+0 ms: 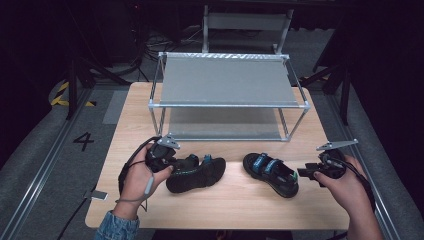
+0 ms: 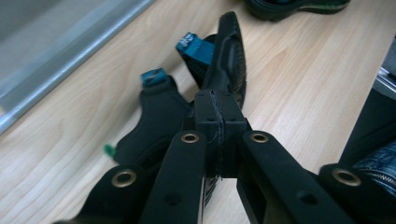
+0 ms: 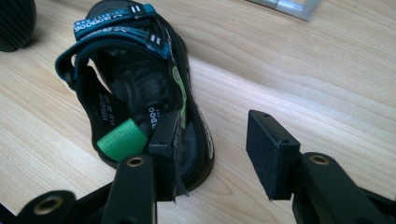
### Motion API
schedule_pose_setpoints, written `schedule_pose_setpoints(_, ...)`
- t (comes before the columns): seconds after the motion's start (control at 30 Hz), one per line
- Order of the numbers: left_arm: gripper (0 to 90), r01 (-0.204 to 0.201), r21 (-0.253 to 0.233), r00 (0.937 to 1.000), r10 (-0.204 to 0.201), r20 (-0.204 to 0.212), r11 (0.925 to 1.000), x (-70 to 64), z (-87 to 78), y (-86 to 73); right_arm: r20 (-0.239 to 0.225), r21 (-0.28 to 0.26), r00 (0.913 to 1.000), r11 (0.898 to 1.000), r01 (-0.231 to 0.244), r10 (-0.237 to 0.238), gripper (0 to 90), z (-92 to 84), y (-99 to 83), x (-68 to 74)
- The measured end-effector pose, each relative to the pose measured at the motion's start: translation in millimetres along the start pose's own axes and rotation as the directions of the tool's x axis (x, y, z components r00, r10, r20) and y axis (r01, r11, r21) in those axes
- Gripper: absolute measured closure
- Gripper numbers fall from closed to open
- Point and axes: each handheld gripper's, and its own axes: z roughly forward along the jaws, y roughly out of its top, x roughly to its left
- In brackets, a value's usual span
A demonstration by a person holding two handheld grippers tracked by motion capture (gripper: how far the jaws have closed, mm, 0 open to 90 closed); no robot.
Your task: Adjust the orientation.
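Two black sandals with teal straps lie on the wooden table [image 1: 225, 202]. The left sandal [image 1: 197, 172] is tipped onto its side, its sole edge rising ahead of my left gripper [image 2: 219, 123]. That gripper [image 1: 170, 162] has its pads pressed together on the sandal's [image 2: 224, 60] heel end. The right sandal [image 1: 270, 172] rests flat, with a green heel tab [image 3: 121, 140]. My right gripper [image 1: 301, 174] stands open at its heel. In the right gripper view, one pad [image 3: 166, 135] is over the sandal's [image 3: 135, 88] heel bed and the other pad is outside over the table, so my right gripper [image 3: 215, 130] straddles the heel's side.
A two-tier metal rack [image 1: 227, 80] with grey fabric shelves stands at the back of the table. The right sandal's sole [image 2: 299, 7] shows far off in the left gripper view, and the left sandal's sole [image 3: 14, 23] in the right gripper view. Bare wood lies along the front edge.
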Motion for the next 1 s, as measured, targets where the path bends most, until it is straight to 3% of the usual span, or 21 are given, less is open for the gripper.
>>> schedule_pose_setpoints(0.47,90.0,-0.015,0.076,0.9993,0.012,0.035,0.9970,3.4,33.3,4.5,0.007,-0.002,0.9997,1.000,-0.023,0.023,55.8,-6.3,-10.8,-2.8)
schedule_pose_setpoints(1.0,90.0,-0.018,0.115,0.9988,0.013,0.047,0.9932,-5.4,31.9,4.6,0.004,-0.003,0.9998,1.000,-0.021,0.021,55.4,-6.8,-10.7,-1.6)
